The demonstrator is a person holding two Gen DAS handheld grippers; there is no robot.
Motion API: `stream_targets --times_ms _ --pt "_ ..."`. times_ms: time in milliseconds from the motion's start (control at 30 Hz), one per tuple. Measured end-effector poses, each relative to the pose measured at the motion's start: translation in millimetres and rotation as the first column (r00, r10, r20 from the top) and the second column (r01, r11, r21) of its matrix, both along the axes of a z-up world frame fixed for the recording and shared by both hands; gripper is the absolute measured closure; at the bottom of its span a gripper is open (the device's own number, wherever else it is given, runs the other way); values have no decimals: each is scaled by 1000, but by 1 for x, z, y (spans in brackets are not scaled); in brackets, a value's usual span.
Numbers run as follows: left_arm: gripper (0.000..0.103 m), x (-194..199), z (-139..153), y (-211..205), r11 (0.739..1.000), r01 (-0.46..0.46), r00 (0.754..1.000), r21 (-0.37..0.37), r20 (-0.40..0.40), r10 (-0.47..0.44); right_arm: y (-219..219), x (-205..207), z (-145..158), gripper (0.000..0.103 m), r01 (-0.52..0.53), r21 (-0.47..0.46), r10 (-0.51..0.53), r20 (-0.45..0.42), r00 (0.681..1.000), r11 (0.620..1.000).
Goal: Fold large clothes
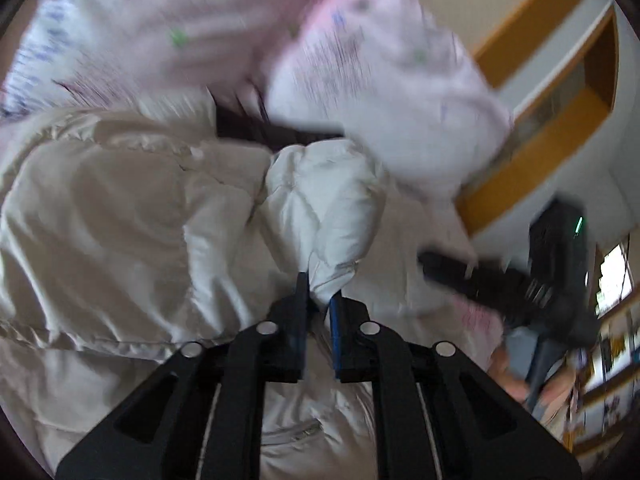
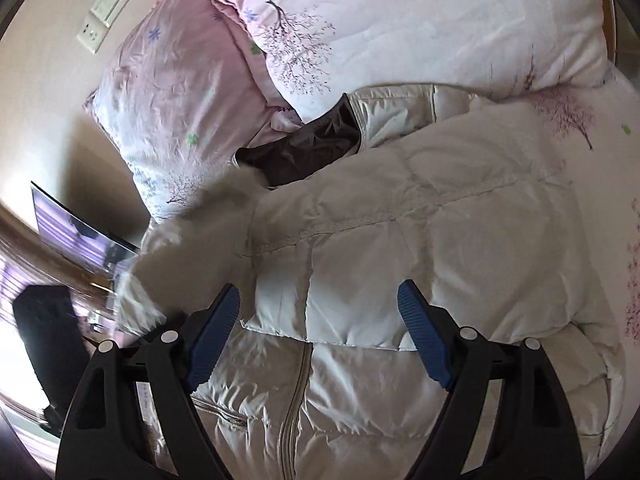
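**Jacket sleeve is crossing over the body**

Jacket [image 2: 420, 240] is lying spread on the bed [image 2: 592, 184], zip [image 2: 294, 400] facing up, its collar end pointing toward the quilt [image 2: 400, 32] and pillow [image 2: 168, 92]. It is a puffy cream thing with a dark lining [image 2: 304, 148] showing at the neck, and it is lying flat so that each part can be folded onto the broad middle panel.

Left gripper [image 1: 320, 300] is pinching the cuff end of the sleeve [image 1: 324, 200], jaws closed tight on the bunched fabric. Holding by the cuff is letting the whole sleeve trail behind, so it should drape across the chest and not crumple (the blur in both views fits a fast sweep). In the right wrist view that sleeve is showing as a pale smear [image 2: 192, 248] at the jacket's left edge, beside the pillow.

Right gripper [image 2: 320, 320] is hovering over the jacket near the zip, jaws standing wide with nothing between them. Probably it is waiting there to pin or smooth the body while the sleeve is landing; whether its fingers [image 2: 424, 336] are touching the fabric I cannot tell.

My judgement: the fold is in its early stage, with the sleeve not yet laid down.
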State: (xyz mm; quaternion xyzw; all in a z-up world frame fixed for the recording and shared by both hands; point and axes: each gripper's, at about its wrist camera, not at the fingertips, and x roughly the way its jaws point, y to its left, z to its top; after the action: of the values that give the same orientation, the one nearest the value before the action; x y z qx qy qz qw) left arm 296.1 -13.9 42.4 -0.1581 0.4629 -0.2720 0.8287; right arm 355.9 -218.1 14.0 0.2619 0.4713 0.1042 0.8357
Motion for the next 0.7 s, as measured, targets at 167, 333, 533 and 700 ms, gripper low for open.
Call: stream_targets --times_ms 167,333,533,700 --pt "22 -10 -5 -2 997 74 997 -26 -30 -75 -2 3 -6 20 -22 58 23 -22 999 998" --pt "18 -24 19 29 999 48 997 -21 55 -47 4 9 -18 21 -66 132 76 -71 995 989" --pt "18 -18 28 116 975 -202 977 92 93 193 28 16 -33 30 -140 137 157 -117 981 981" --pt "19 -17 23 162 946 -295 954 136 88 285 57 21 -47 86 -209 122 226 -148 963 970"
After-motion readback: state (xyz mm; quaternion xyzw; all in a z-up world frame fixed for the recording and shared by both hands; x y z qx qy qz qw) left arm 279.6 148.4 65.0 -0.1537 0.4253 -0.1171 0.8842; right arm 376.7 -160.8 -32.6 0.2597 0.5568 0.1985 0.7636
